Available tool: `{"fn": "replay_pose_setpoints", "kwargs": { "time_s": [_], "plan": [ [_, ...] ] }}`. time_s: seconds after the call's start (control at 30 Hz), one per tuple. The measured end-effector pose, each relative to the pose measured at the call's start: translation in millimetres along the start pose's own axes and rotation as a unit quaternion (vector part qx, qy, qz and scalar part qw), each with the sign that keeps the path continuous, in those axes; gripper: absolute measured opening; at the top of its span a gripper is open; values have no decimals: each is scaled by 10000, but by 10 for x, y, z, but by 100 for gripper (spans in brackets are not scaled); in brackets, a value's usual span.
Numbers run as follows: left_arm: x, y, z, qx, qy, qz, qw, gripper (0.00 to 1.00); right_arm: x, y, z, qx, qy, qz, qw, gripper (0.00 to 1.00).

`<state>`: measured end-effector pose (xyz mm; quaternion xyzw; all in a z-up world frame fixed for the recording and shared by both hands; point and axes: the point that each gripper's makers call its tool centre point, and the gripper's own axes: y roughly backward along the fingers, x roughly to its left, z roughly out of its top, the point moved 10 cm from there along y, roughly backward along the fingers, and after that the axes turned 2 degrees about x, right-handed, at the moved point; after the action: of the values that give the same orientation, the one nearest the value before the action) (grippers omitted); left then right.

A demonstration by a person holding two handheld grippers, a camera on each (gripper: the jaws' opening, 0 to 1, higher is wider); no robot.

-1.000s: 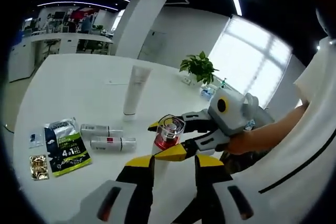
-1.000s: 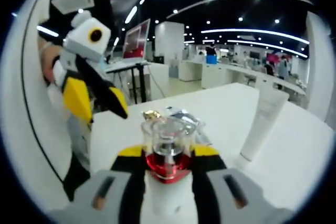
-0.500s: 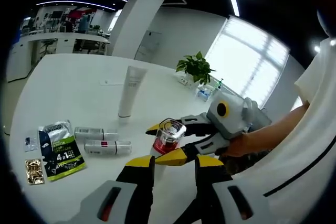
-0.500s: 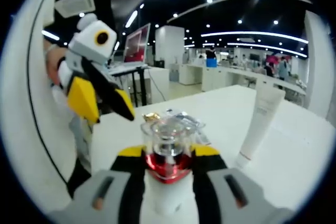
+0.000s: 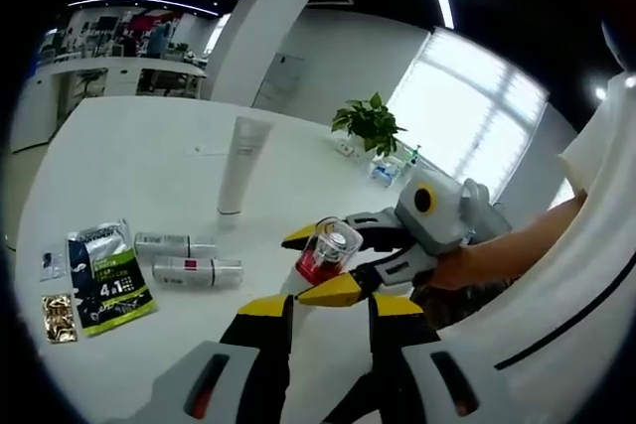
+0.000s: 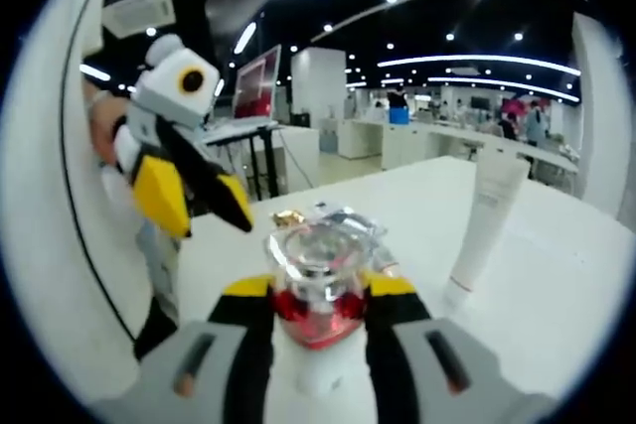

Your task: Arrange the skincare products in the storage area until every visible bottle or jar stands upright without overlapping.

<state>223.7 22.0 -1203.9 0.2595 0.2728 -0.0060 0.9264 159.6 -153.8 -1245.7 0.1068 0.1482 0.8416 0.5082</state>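
In the left gripper view, a little gold packet (image 5: 59,304) is lying at the far left of the white worktop (image 5: 129,156). Next to it a green and white sachet (image 5: 104,275) is lying flat. Just right of that, two small white bottles (image 5: 184,258) are lying on their sides, close together. Behind them a tall white tube (image 5: 236,165) is standing upright on its cap. Farther back a green plant (image 5: 370,127) is sitting near the bright window.

In the middle, the right tongs (image 5: 320,264) are squeezing a small red jar with a clear lid (image 5: 327,250) and holding it up off the worktop, tilted a bit. A person's hand and white sleeve are behind them. The left tongs (image 5: 328,305) are sitting low in front, jaws apart and holding nothing.

In the right gripper view, the left tongs (image 6: 238,211) are hanging at the left with nothing between them. The jar (image 6: 316,275) is sitting between the right tongs' yellow tips, hiding part of the packets behind it. The tube (image 6: 479,221) is standing at the right.
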Motion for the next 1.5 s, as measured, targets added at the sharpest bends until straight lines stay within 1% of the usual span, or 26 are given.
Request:
{"fn": "replay_pose_setpoints", "kwargs": {
  "time_s": [0.1,0.23,0.27,0.33,0.4,0.43,0.5,0.57,0.67,0.7,0.77,0.8,0.83,0.87,0.93,1.0,1.03,1.17,1.27,1.33,1.37,1.4,1.43,1.5],
  "plan": [
    [-30,-20,-11,66,-54,-48,10000,31,7,12,-10,48,-12,1,10000,33],
    [-39,-13,-38,82,-62,-63,9999,31,16,6,-6,63,-4,1,10000,33],
    [-32,-7,-56,71,-23,-36,10000,31,6,-7,-15,112,-94,26,9999,34],
    [-25,1,-70,50,65,4,10000,31,3,-8,-36,305,-122,58,9994,34],
    [-31,8,-84,23,134,6,9999,31,12,9,-33,335,-43,68,9994,36],
    [-37,9,-92,33,142,-5,9999,31,20,24,-24,331,-32,63,9994,39],
    [-59,16,-122,79,108,-5,9999,31,28,63,-11,366,-35,19,9993,43],
    [-77,35,-163,79,146,18,9999,31,38,112,-4,426,-55,17,9991,45],
    [-103,53,-241,-56,340,68,9994,30,63,192,11,514,6,116,9986,49],
    [-114,52,-279,-131,431,84,9989,30,66,220,12,605,76,168,9980,50],
    [-119,39,-339,-190,532,136,9983,30,64,261,28,732,167,287,9968,53],
    [-115,35,-374,-198,684,201,9973,30,60,275,41,791,228,347,9960,54],
    [-113,40,-380,-203,737,217,9968,30,53,292,65,839,312,402,9952,55],
    [-106,69,-379,-269,714,232,9968,30,37,311,107,873,404,436,9944,55],
    [-84,130,-394,-347,758,318,9960,30,5,335,183,898,465,462,9938,56],
    [-70,188,-435,-418,796,408,9951,30,-30,331,249,929,459,492,9934,57],
    [-57,214,-464,-503,853,490,9939,30,-41,318,269,969,440,517,9930,58],
    [-54,241,-592,-835,1199,604,9874,30,-57,235,369,1117,325,742,9904,63],
    [-72,214,-690,-983,1390,567,9838,30,-34,177,440,1391,516,1054,9833,66],
    [-77,180,-742,-1038,1413,522,9831,30,-6,140,491,1572,618,1224,9780,69],
    [-73,163,-762,-1036,1429,512,9830,30,21,126,509,1749,619,1364,9731,69],
    [-72,151,-781,-1035,1453,502,9827,31,29,121,514,1792,615,1402,9718,69],
    [-70,150,-796,-1042,1504,506,9818,31,70,88,530,1900,677,1575,9667,69],
    [-66,173,-796,-1131,1526,507,9805,31,112,52,536,2075,864,1734,9589,69]
  ]
}}
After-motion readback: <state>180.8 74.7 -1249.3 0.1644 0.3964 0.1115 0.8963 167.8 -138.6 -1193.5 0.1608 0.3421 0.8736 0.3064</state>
